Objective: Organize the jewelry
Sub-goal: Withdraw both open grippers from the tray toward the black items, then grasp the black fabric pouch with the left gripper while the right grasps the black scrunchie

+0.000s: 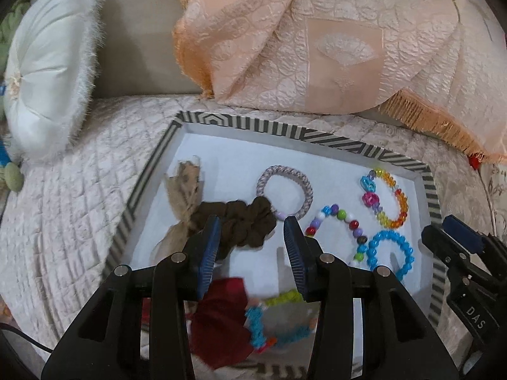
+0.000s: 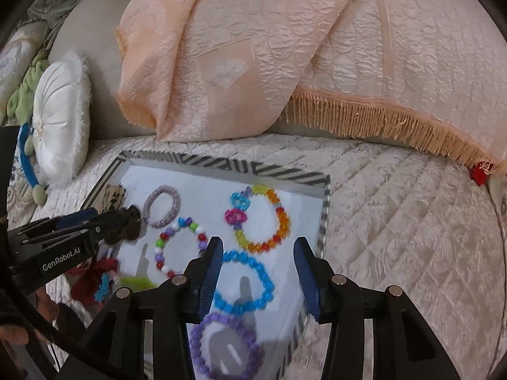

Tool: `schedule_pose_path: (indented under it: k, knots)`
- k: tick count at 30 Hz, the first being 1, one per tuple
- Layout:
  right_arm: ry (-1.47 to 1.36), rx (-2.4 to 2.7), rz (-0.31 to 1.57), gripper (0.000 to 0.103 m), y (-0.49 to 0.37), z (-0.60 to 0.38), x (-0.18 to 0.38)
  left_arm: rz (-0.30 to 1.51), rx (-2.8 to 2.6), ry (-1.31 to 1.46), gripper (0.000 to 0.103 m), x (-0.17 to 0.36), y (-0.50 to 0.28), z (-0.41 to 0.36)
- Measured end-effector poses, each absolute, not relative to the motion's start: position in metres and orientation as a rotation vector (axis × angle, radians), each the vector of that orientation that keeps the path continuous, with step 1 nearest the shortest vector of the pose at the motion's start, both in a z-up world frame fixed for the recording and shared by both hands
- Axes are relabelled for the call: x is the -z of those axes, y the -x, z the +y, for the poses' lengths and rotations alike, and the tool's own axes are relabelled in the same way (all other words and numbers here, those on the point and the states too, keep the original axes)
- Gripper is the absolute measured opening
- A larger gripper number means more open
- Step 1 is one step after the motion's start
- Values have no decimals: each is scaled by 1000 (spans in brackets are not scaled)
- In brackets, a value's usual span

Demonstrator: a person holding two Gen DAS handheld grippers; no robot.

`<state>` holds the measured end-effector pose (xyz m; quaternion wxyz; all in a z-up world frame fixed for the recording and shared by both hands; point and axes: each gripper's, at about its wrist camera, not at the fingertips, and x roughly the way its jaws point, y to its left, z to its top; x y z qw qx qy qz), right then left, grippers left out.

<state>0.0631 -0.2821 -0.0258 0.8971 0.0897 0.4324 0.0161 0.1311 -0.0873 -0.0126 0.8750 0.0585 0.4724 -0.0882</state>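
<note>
A white tray with a striped rim (image 1: pixel 317 136) (image 2: pixel 221 163) lies on a quilted bed. In it are a brown scrunchie (image 1: pixel 240 221), a tan leopard scrunchie (image 1: pixel 183 190), a pink-grey hair tie (image 1: pixel 285 190) (image 2: pixel 163 205), a rainbow bead bracelet (image 1: pixel 386 196) (image 2: pixel 263 218), a mixed-colour bead bracelet (image 1: pixel 339 221) (image 2: pixel 180 247), a blue bead bracelet (image 1: pixel 391 253) (image 2: pixel 244 285), a purple bracelet (image 2: pixel 226 345) and a red scrunchie (image 1: pixel 221 316). My left gripper (image 1: pixel 252 231) is open above the brown scrunchie. My right gripper (image 2: pixel 258 253) is open above the blue bracelet.
A peach fringed bedspread (image 1: pixel 301 47) (image 2: pixel 253 63) is heaped behind the tray. A round white fluffy cushion (image 1: pixel 47 72) (image 2: pixel 60 120) stands at the left. A blue headband (image 2: pixel 25 158) lies beside it. A green-and-blue bracelet (image 1: pixel 275 319) lies by the red scrunchie.
</note>
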Motion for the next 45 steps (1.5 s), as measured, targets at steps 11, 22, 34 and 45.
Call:
schedule_pose_path:
  k: [11,22,34,45]
  knots:
    - [-186,-10,860,45,-19,-260,7,932,155,-132,41,-3,-82,-66]
    - [-181,-50,870,47,28,-238,5,922,154,-132,41,-8,-30,-42]
    - [-152,-111,889,52,68,-212,4,931,156,-123,42,-9,20,-15]
    - [-128,-141,896,53,88,-196,4,939,147,-116,43,-8,44,0]
